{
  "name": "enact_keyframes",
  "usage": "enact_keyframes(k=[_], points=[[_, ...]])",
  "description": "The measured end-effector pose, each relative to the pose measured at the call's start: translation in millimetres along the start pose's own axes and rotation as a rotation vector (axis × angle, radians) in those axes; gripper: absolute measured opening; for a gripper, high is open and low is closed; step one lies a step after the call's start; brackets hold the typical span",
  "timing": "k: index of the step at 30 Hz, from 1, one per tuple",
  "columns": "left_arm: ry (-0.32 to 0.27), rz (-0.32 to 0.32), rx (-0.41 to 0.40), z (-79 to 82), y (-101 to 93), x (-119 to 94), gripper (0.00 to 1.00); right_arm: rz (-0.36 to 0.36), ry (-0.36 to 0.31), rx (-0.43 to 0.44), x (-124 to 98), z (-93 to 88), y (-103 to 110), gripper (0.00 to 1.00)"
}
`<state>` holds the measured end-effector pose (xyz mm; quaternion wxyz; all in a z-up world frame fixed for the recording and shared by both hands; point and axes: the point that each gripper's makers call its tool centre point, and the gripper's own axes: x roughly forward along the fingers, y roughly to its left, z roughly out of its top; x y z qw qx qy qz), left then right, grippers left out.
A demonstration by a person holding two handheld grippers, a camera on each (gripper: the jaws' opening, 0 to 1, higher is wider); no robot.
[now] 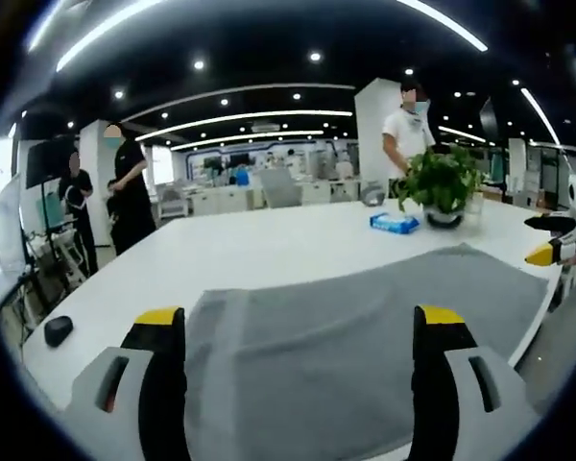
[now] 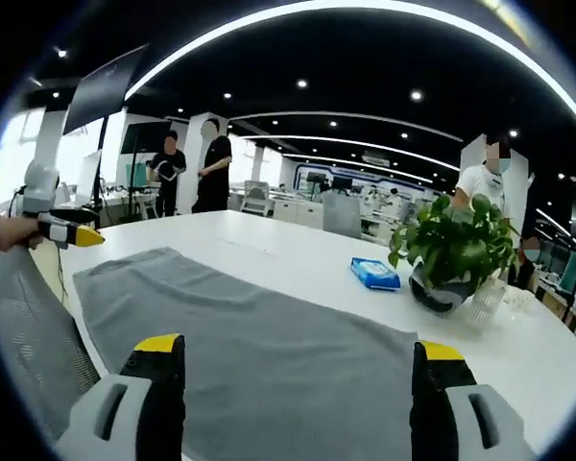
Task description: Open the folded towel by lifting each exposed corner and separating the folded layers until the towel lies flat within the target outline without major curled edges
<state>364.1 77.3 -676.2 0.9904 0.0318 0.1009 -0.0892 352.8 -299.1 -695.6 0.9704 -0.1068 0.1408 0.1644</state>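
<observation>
Two yellow-tipped jaws rose from the bottom of each view, and in both they stood wide apart with nothing between them. In the left gripper view the left gripper (image 1: 300,327) hung over the near part of the grey towel (image 1: 365,336), which lay spread on the white table (image 1: 259,250) and reached away toward the table's edge on the right side of that view. Out past that far edge of the towel the right gripper (image 1: 549,240) came in from the right, its yellow tip near the cloth; whether it touched the towel could not be told.

In the right gripper view the right gripper (image 2: 300,327) hovered likewise over the towel (image 2: 259,346), which lay flat on the table (image 2: 298,250). At the left of that view the left gripper (image 2: 77,235) showed, held in a hand (image 2: 2,230) just beyond the towel's far corner.

Farther along the table lay a blue packet (image 2: 375,274), and just beside it stood a potted plant (image 2: 451,254). A small dark object (image 1: 58,329) sat near the table's edge. Beyond the table three people (image 2: 213,173) stood in an office lit by long ceiling strips.
</observation>
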Motion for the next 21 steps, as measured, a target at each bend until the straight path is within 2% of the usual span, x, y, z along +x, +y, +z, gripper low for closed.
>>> enact_keyframes(k=[3,5,7,9,13,15,17,21], points=[[-0.004,-0.006,0.042,0.8,-3.4,0,0.99,-0.005,0.002,-0.01,-1,-0.2,1,0.99],[0.001,-0.006,0.032,-0.7,-2.2,0,0.99,0.008,0.006,-0.003,0,-1.8,3,0.99],[0.0,-0.006,0.018,-0.8,-1.4,0,0.99,0.013,0.054,-0.011,2,-10.8,5,0.99],[0.001,-0.006,0.019,-0.9,-1.8,0,0.99,0.016,0.071,-0.016,3,-14.0,6,0.99],[0.026,-0.02,0.077,-5.8,-7.7,2,0.99,0.034,0.074,-0.019,3,-14.2,9,0.99],[0.065,-0.029,0.081,-12.7,-10.6,3,0.99,0.039,0.075,-0.022,3,-14.3,11,0.97],[0.06,-0.028,0.121,-11.3,-11.4,3,0.99,0.039,0.076,-0.032,2,-14.2,11,0.93],[0.058,-0.041,0.142,-10.6,-14.1,3,0.99,0.027,0.061,-0.033,2,-10.4,9,0.94]])
